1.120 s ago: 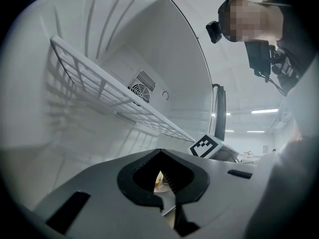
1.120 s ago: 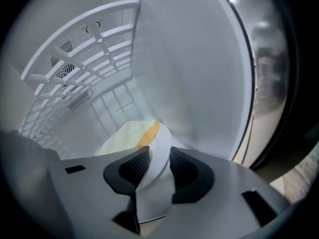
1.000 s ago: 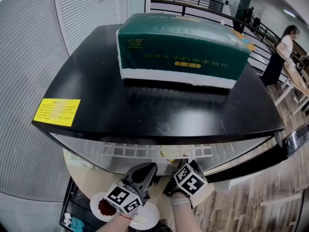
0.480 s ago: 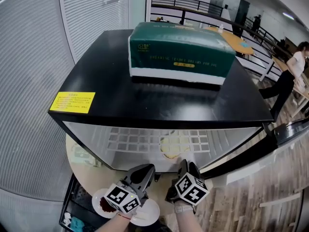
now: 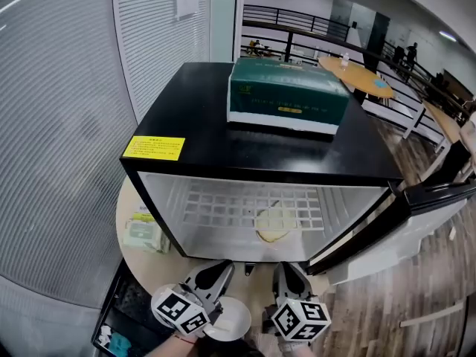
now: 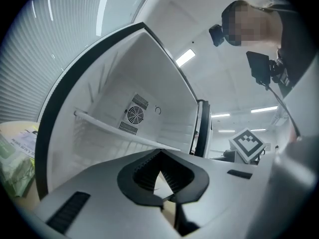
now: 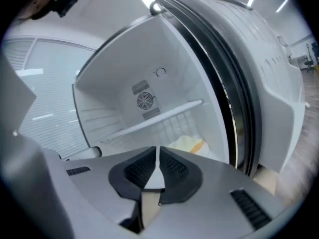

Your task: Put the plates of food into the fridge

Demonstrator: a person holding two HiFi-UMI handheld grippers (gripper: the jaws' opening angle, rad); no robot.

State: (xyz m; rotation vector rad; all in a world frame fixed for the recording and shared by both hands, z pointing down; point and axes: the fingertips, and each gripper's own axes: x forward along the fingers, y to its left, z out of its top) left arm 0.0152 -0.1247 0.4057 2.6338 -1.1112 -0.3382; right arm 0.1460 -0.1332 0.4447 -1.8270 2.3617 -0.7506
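Note:
The black-topped mini fridge (image 5: pixel 223 151) stands open, its door (image 5: pixel 416 199) swung out to the right. A plate of pale yellow food (image 5: pixel 271 222) rests on the wire shelf inside, and it also shows in the right gripper view (image 7: pixel 192 143). My right gripper (image 5: pixel 286 268) (image 7: pixel 157 151) hangs in front of the opening; its jaws have just been closing, nothing is between them, and the tips meet. My left gripper (image 5: pixel 218 268) (image 6: pixel 160 156) is beside it, tips together and empty. A white plate (image 5: pixel 230 320) lies on the round table under the left gripper.
A green tissue box (image 5: pixel 288 95) sits on the fridge top, with a yellow label (image 5: pixel 154 148) at its front left corner. A paper packet (image 5: pixel 141 233) lies on the round table (image 5: pixel 130 207). A black crate (image 5: pixel 119 314) stands lower left. Railings and tables lie behind.
Both grippers have drawn back from the fridge opening towards me. The plate on the shelf is now in full view. The plate with dark red food is hidden behind the left marker cube.

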